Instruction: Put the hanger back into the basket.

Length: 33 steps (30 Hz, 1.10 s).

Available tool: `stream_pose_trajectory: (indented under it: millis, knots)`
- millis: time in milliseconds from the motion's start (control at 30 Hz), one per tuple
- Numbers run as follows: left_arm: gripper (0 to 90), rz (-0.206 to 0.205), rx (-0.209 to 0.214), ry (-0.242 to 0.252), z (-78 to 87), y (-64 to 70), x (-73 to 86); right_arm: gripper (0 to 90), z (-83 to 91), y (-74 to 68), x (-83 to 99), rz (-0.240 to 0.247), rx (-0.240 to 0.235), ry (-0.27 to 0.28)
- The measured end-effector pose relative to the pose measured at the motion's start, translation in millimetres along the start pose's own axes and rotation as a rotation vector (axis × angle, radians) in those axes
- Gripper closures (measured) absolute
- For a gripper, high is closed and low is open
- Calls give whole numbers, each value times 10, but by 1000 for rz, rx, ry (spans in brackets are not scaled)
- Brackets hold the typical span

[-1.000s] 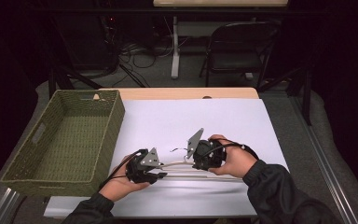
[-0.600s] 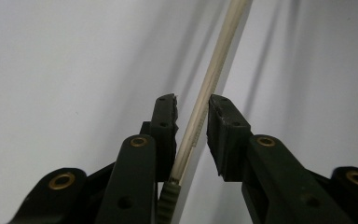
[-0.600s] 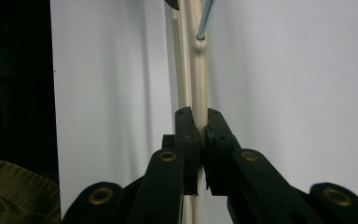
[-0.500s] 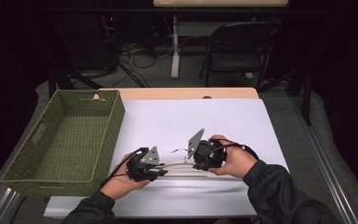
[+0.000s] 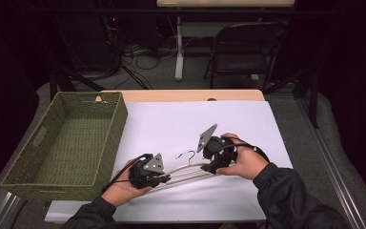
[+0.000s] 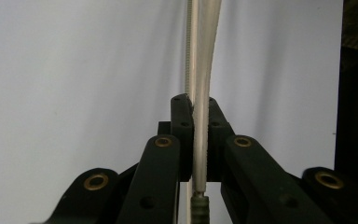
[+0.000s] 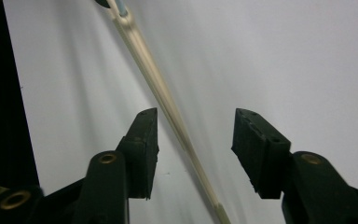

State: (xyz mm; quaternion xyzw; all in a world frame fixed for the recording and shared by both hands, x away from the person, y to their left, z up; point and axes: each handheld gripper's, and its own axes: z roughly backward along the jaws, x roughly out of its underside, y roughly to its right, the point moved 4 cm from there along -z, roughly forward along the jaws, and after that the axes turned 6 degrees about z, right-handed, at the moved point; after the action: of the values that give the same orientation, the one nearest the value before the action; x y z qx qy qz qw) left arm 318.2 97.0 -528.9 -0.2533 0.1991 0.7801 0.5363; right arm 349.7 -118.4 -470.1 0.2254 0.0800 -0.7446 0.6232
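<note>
Right gripper [image 5: 208, 162] shifted slightly at hanger's 3 o'clock end, jaws spread; left gripper [image 5: 164, 179] pinched clothes hanger [image 5: 186, 171], which could pivot and slip.

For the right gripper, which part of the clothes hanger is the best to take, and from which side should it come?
Probably the end of the clothes hanger opposite the one the left gripper already clamps. The arm there is a thin, slanted bar passing between the open jaws of the right gripper, so closing across its narrow width, coming from that outer end, looks best. The wire hook seems too thin to grip well.
</note>
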Motion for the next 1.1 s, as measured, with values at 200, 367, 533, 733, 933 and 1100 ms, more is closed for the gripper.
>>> stream_pose_trajectory:
  millis: [200,367,533,733,933,1100]
  knots:
    - [871,84,-4,56,155,-22,26,467,131,77,111,-53,24,40]
    - [872,171,-7,110,334,-37,79,460,210,129,207,-85,29,60]
    - [871,231,-40,147,533,-36,134,442,233,153,278,-106,47,64]
    - [871,290,-82,177,758,-57,188,440,274,182,326,-115,53,65]
    - [871,306,-95,197,944,-114,204,440,247,180,356,-119,55,59]
    - [870,309,-124,199,1096,-142,190,440,229,180,359,-119,52,48]
